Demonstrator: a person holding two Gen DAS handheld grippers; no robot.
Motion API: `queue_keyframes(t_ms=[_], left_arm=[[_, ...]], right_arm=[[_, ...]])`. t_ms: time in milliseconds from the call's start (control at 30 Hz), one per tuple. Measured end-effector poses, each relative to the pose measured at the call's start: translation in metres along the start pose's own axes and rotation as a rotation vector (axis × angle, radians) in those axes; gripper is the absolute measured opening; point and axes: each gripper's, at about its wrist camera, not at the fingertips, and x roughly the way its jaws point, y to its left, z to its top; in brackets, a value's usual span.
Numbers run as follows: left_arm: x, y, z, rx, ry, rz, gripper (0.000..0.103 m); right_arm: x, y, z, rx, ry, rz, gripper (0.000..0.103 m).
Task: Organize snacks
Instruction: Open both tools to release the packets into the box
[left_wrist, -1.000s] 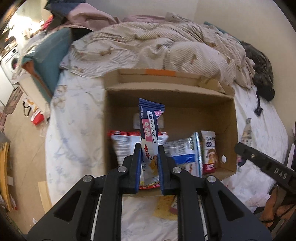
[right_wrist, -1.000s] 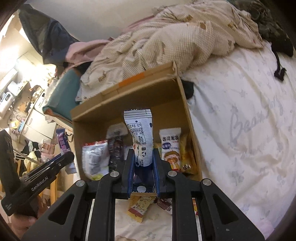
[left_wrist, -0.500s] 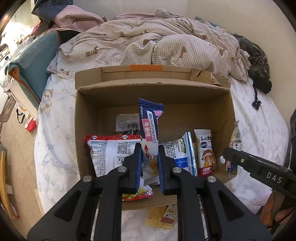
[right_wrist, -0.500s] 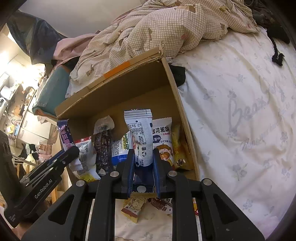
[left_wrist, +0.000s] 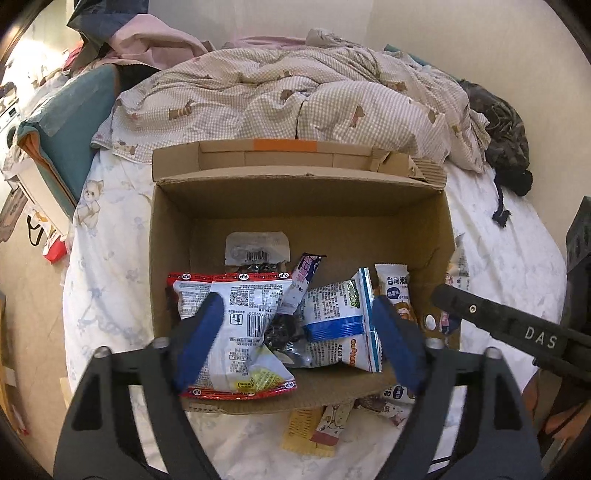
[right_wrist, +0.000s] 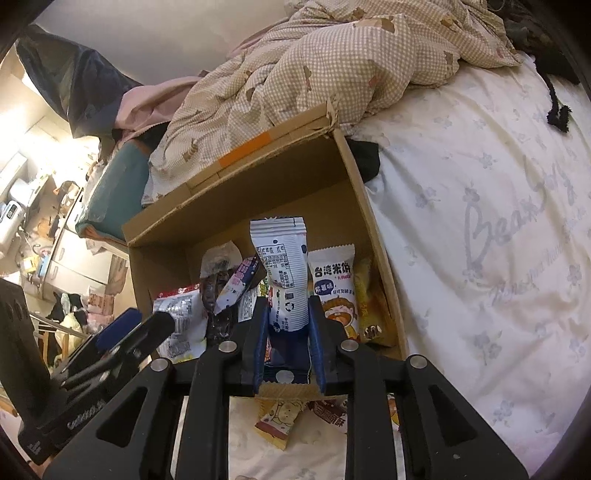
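An open cardboard box (left_wrist: 170, 258) lies on the bed with several snack packets in it. My left gripper (left_wrist: 295, 301) hangs over its front edge with its jaws opening wide and nothing between the pads. The blue and pink packet (left_wrist: 308, 267) leans loose among a red-edged bag (left_wrist: 236, 306) and a blue and white bag (left_wrist: 340, 314). My right gripper (right_wrist: 288, 301) holds a white snack packet (right_wrist: 282, 254) upright over the box's right side. Its jaws are starting to open, and the packet is still between the pads. A rice cracker packet (right_wrist: 334, 280) stands just behind.
Loose snack packets (left_wrist: 317, 424) lie on the sheet in front of the box. A crumpled checked quilt (left_wrist: 295, 99) is piled behind it, with dark clothing (left_wrist: 506, 147) at the far right. A teal cushion (left_wrist: 70, 122) marks the bed's left edge, with floor beyond.
My left gripper has opened and let go of the blue and pink packet, which now leans inside the box. The right gripper's pads have spread slightly around the white packet.
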Motion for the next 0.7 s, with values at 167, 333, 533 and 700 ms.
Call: queue_keyframes(t_ms=[167, 333, 533, 700], left_arm=[[-0.002, 0.001, 0.0, -0.001, -0.006, -0.01, 0.082], [-0.003, 0.007, -0.001, -0.026, -0.002, -0.026, 0.082], [-0.017, 0.008, -0.001, -0.011, -0.042, -0.024, 0.082], [-0.03, 0.01, -0.004, 0.01, -0.072, -0.004, 0.082]], right_arm=[[-0.006, -0.006, 0.001, 0.044, -0.034, -0.003, 0.074], [-0.009, -0.008, 0.003, 0.048, -0.043, -0.005, 0.074], [-0.011, -0.013, 0.001, 0.074, -0.043, -0.003, 0.074], [-0.017, -0.015, -0.004, 0.068, -0.051, -0.021, 0.074]])
